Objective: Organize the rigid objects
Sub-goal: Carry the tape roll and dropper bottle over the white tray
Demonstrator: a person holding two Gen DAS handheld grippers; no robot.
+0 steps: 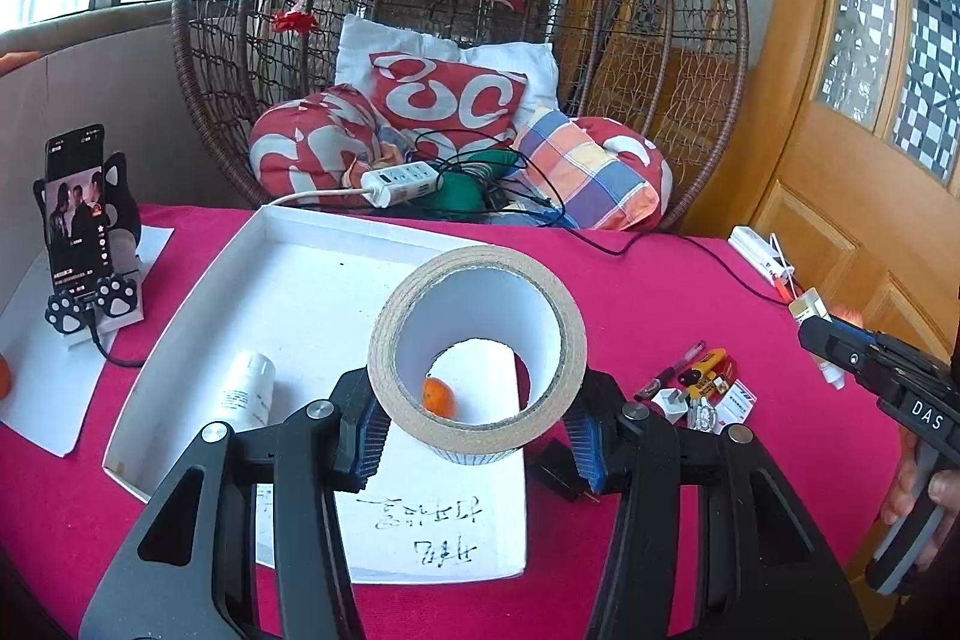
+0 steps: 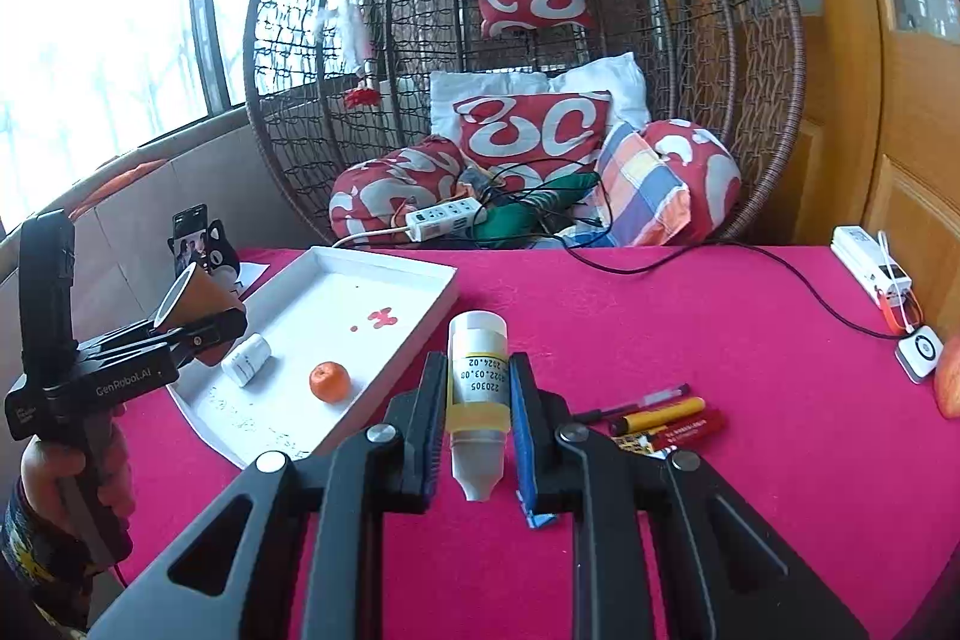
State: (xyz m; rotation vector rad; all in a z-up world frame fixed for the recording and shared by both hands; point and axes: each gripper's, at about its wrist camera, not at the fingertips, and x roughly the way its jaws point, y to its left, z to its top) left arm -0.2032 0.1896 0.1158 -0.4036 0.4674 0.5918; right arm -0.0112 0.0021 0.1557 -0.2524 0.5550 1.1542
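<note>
wide brown cardboard-cored tape roll (image 1: 477, 352) clamped across its outer wall by left tongs (image 1: 477, 436), above shallow white tray (image 1: 198, 292) | small white plastic bottle with yellow band (image 2: 477, 388) pinched mid-body in right tongs (image 2: 477, 424), over magenta surface (image 2: 690, 316) | both look light, stiff; bottle likely slick, best held at label

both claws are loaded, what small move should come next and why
Probably ease the left claw down and set the tape roll on bare tray floor. It is gripped over the white tray, which already holds an orange and a white bottle. The right claw, shut on the small dropper bottle, is over the pink cloth, so it likely follows.
</note>
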